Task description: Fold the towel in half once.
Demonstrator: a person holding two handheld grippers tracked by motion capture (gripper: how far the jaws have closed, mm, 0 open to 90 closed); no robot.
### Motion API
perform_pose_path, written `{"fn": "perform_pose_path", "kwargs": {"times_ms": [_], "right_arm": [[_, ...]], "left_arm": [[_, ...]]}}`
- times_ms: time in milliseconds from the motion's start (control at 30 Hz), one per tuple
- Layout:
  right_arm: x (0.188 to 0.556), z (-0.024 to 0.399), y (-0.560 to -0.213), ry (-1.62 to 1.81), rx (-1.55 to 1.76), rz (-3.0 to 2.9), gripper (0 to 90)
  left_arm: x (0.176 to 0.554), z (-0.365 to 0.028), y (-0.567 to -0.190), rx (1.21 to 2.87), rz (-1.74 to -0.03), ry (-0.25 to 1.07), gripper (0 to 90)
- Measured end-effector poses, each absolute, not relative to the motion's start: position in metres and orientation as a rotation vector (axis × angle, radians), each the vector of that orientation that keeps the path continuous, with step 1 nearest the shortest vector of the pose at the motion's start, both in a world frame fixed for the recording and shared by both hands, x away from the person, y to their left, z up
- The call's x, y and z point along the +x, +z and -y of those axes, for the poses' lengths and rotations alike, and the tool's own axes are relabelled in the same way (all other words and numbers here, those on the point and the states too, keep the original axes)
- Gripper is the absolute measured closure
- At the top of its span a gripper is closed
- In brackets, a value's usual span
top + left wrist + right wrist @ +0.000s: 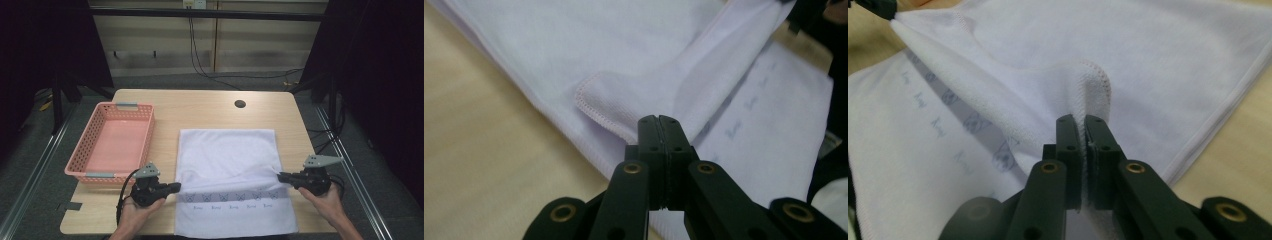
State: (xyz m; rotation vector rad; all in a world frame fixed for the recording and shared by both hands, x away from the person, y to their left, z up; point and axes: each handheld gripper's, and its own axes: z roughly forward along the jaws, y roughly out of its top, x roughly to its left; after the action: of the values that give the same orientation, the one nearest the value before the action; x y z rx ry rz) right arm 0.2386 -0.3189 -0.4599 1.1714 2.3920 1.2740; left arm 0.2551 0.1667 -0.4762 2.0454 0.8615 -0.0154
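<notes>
Both claws are pinched tight on cloth. The left gripper (176,187) has its black jaws pressed together on a hemmed corner of the white towel (227,150), and the right gripper (281,176) is nipped on the opposite corner, with perhaps a hair of slack between its jaws, the stitched edge bunched up just above them.

Between the two, the towel's edge is drawn out in a taut ridge across the cloth, laid over the part that lies flat on the table (200,107). This looks like a fold in half, with the held edge being carried over the rest.

To do it well, I'd say both hands should travel together and level, keeping that ridge straight, and set the corners down squarely on the matching corners before letting go. Let one lag and the fold will skew.

The towel is soft, thin terry with a neat overlocked hem and a band of small grey printed figures (235,196) near the person's side. The tabletop is pale, smooth wood grain. A pink plastic lattice basket (82,150) stands just left of the towel.
</notes>
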Motion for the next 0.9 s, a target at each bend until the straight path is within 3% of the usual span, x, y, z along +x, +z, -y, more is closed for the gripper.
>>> {"fn": "perform_pose_path", "kwargs": {"times_ms": [267, 367, 433, 500, 567, 600, 733, 900], "right_arm": [[0.217, 0.312, -0.475, 1.192, 1.149, -2.485, 81.3], [0.217, 0.31, -0.475, 1.207, 1.151, -2.478, 80.9], [0.217, 0.309, -0.475, 1.211, 1.147, -2.479, 77.7], [0.218, 0.312, -0.473, 1.224, 1.157, -2.459, 71.6], [0.221, 0.315, -0.468, 1.238, 1.169, -2.426, 66.0], [0.225, 0.318, -0.466, 1.253, 1.182, -2.404, 62.9], [0.239, 0.317, -0.465, 1.25, 1.189, -2.388, 57.9], [0.262, 0.309, -0.491, 1.11, 1.243, -2.473, 56.4]], "left_arm": [[0.27, -0.172, -0.469, 1.981, -0.872, -0.024, 72.8], [0.285, -0.161, -0.476, 1.999, -0.912, -0.009, 61.5], [0.293, -0.154, -0.481, 2.048, -0.922, 0.025, 59.8], [0.299, -0.152, -0.485, 2.042, -0.938, -0.026, 58.0], [0.302, -0.144, -0.488, 2.098, -0.948, 0.024, 60.1], [0.303, -0.142, -0.489, 2.1, -0.924, -0.017, 61.2], [0.3, -0.139, -0.494, 2.166, -0.859, 0.01, 88.2], [0.301, -0.142, -0.492, 2.113, -0.841, -0.026, 89.6]]}}
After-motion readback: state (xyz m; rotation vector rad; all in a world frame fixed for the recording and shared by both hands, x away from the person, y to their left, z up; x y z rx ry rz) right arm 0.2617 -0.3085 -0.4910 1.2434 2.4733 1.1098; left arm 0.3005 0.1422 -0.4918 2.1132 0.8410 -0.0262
